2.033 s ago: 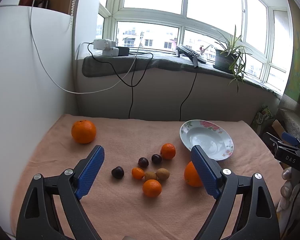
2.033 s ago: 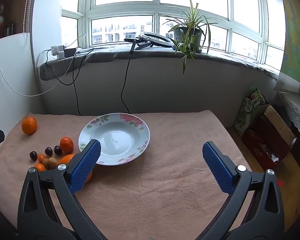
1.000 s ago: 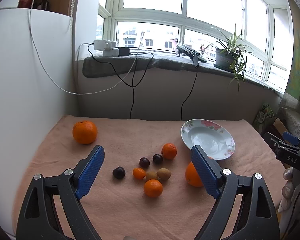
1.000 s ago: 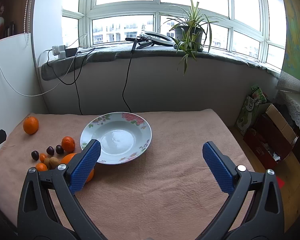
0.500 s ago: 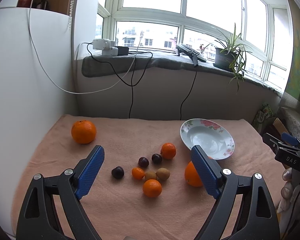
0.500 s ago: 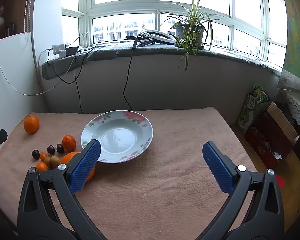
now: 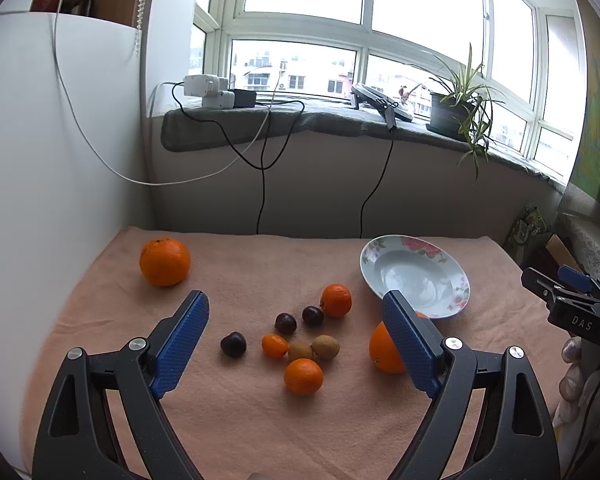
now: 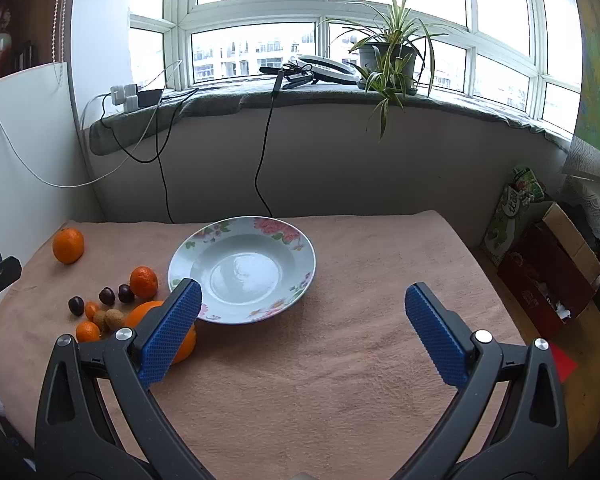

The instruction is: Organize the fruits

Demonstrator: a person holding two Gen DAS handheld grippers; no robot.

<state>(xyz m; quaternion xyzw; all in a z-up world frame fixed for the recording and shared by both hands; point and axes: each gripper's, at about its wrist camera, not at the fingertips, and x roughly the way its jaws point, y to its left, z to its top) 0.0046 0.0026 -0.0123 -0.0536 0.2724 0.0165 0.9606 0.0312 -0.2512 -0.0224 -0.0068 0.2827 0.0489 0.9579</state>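
A flowered white plate (image 7: 452, 280) (image 8: 300, 256) lies empty on a pink towel-covered table (image 7: 260, 264). Left of it sits a cluster of fruit: small oranges (image 7: 335, 300) (image 7: 303, 376), dark plums (image 7: 233, 344), brown kiwis (image 7: 325, 346) and a tiny mandarin (image 7: 275, 345). A big orange (image 7: 382, 350) (image 8: 148, 314) rests by the plate's near rim, half behind a finger. Another big orange (image 7: 165, 261) (image 8: 68, 245) sits alone at the far left. My left gripper (image 7: 296, 340) hovers open above the cluster. My right gripper (image 8: 304, 328) is open over bare towel near the plate.
A white panel (image 7: 60, 160) walls the table's left side. Cables (image 7: 262, 168) hang from the windowsill behind. A potted plant (image 8: 388, 64) stands on the sill. Boxes and bags (image 8: 540, 264) sit on the floor at the right. The right gripper's tip (image 7: 568, 304) shows at the right edge.
Both views shift only slightly; the right gripper has edged a little toward the plate. Nothing was grasped and no fruit moved.
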